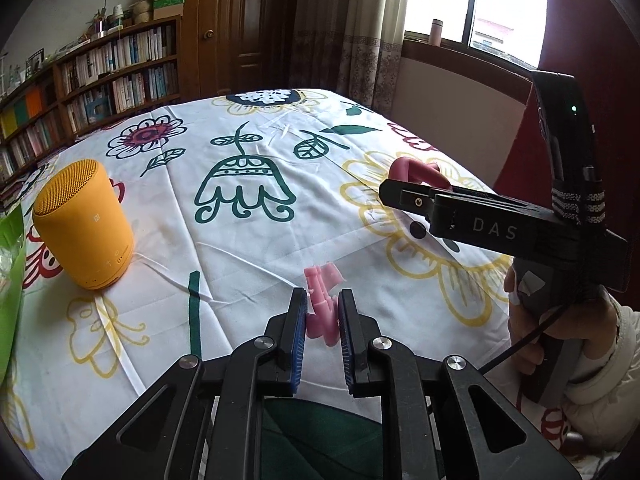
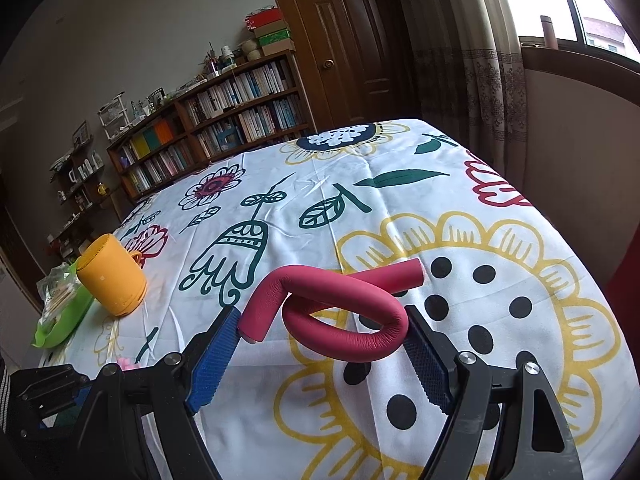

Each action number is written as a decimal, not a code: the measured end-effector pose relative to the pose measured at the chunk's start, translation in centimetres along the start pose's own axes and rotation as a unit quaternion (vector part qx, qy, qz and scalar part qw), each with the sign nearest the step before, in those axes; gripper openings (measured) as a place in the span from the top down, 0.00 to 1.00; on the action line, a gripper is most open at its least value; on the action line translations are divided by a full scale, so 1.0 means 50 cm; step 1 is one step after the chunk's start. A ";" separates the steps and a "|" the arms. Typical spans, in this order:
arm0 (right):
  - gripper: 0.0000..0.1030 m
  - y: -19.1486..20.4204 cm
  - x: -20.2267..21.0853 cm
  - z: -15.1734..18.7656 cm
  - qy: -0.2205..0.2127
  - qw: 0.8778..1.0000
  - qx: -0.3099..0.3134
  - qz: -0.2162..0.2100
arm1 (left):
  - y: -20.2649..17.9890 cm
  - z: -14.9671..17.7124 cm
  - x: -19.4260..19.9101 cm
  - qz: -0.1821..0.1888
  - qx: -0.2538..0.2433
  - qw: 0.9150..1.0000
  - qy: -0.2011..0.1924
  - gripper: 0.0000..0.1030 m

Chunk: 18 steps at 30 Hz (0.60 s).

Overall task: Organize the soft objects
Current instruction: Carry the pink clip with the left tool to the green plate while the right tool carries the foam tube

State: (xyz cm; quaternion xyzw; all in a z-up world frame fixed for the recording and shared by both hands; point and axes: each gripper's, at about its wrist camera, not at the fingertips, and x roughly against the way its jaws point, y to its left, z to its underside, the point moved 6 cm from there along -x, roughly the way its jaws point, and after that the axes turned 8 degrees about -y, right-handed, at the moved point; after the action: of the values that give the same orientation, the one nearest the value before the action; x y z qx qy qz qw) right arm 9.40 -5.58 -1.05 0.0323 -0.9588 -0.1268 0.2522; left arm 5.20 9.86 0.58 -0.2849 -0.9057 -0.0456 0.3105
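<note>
My left gripper [image 1: 323, 316] is closed on a small pink toy [image 1: 322, 304], held just above the tablecloth [image 1: 248, 248]. My right gripper [image 2: 322, 334] stands wide open around the looped red foam tube [image 2: 344, 308], which lies on the cloth. I think I should close slowly on the loop, because foam gives way. Only the right view shows the tube's full shape; the left view shows just its top.

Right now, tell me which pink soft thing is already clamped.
The small pale pink piece, pinched in the left tool. The dark pink foam tube lies between the open right tool.
</note>
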 end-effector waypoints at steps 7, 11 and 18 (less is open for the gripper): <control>0.19 0.007 0.005 -0.001 -0.003 1.000 0.000 -0.003 | 0.025 -0.066 0.025 -0.013 0.009 0.999 -0.043 0.84; 0.19 0.012 0.012 -0.002 -0.006 1.000 0.000 -0.005 | 0.051 -0.109 0.041 -0.024 0.019 0.997 -0.070 0.84; 0.19 0.023 0.023 -0.006 -0.011 1.000 0.000 -0.010 | 0.093 -0.162 0.065 -0.035 0.040 0.993 -0.107 0.84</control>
State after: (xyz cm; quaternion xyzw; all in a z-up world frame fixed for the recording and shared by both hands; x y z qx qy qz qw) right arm 8.56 -4.66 0.07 0.0408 -0.9611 -0.1302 0.2400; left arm 9.99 13.21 8.55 -0.2434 -0.9443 0.0101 0.2211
